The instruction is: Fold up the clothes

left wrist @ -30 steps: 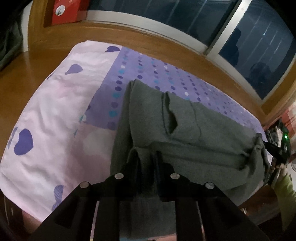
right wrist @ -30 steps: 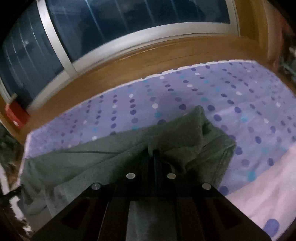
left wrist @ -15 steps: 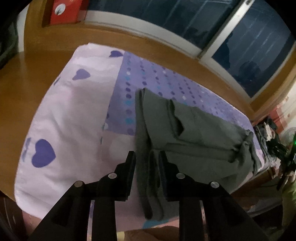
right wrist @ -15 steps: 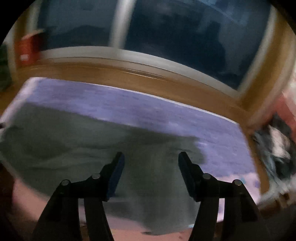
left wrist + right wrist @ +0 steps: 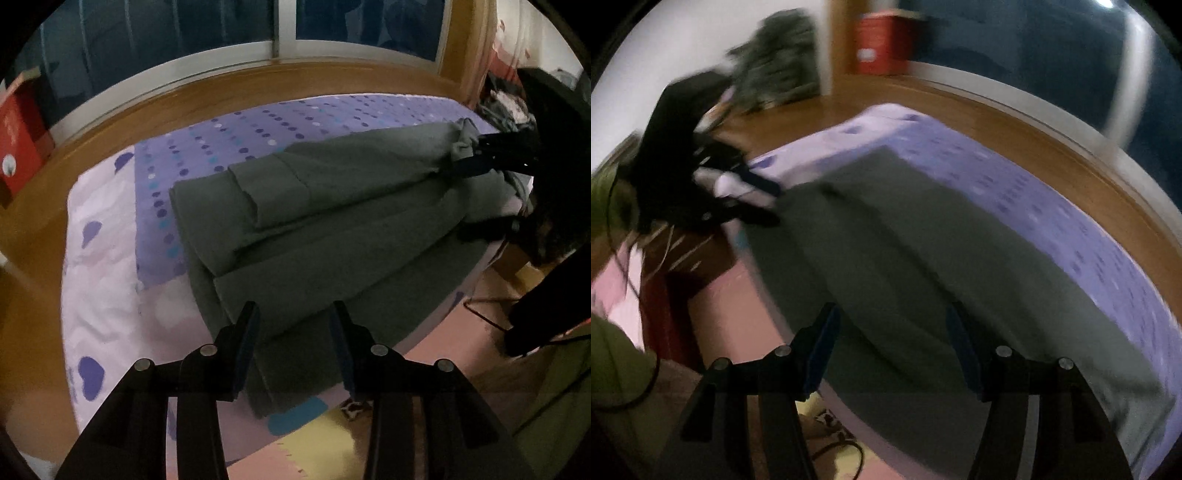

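A grey garment (image 5: 351,206) lies folded lengthwise across the purple dotted bed cover (image 5: 240,125), its near end hanging over the edge. My left gripper (image 5: 293,325) is open just above that near end, with nothing between the fingers. The right gripper (image 5: 495,155) shows at the garment's far, bunched end. In the blurred right wrist view, my right gripper (image 5: 890,339) is open over the grey garment (image 5: 886,240), holding nothing. The left gripper (image 5: 753,199) appears at the opposite end.
A wooden ledge (image 5: 221,88) and dark windows run behind the bed. A red box (image 5: 18,144) stands at the left. A pile of clothes (image 5: 506,103) sits at the right. Pink and yellow floor mats (image 5: 443,354) lie below. A green sleeve (image 5: 613,362) shows at the left.
Both grippers opened and let go of the grey garment, which now lies flat. The left gripper pulled back to the near edge. The right view swung round quickly and is blurred.
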A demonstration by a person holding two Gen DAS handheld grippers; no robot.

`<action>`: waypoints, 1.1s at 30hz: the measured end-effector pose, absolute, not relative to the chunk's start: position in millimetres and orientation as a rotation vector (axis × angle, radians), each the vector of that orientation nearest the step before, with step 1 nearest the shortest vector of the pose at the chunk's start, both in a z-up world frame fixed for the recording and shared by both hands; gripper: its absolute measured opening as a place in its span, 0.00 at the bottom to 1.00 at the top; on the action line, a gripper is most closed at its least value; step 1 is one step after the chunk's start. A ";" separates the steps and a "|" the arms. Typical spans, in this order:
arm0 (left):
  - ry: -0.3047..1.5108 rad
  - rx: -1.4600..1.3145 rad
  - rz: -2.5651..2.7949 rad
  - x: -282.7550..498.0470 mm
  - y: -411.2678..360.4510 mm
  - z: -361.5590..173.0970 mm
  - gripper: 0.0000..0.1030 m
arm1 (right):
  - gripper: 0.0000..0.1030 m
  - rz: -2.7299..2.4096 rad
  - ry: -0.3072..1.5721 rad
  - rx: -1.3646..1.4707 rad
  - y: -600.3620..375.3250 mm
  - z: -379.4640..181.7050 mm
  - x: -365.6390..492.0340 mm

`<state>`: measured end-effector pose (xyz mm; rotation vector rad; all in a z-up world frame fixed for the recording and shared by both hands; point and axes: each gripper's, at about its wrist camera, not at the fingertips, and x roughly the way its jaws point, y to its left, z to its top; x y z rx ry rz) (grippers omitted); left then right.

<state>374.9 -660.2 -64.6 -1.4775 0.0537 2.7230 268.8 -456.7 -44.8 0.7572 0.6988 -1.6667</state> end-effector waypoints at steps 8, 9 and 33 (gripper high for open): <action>0.324 -1.431 2.504 357.8 -652.8 -69.4 0.39 | 0.59 -1.550 0.788 0.687 -497.0 -70.3 292.6; 0.350 -1.428 2.458 355.3 -652.1 -73.2 0.38 | 0.59 -1.552 0.786 0.700 -500.0 -72.2 292.7; -0.225 -1.348 2.308 298.8 -770.5 -82.9 0.13 | 0.30 -2.156 0.107 1.072 -541.9 -64.7 224.7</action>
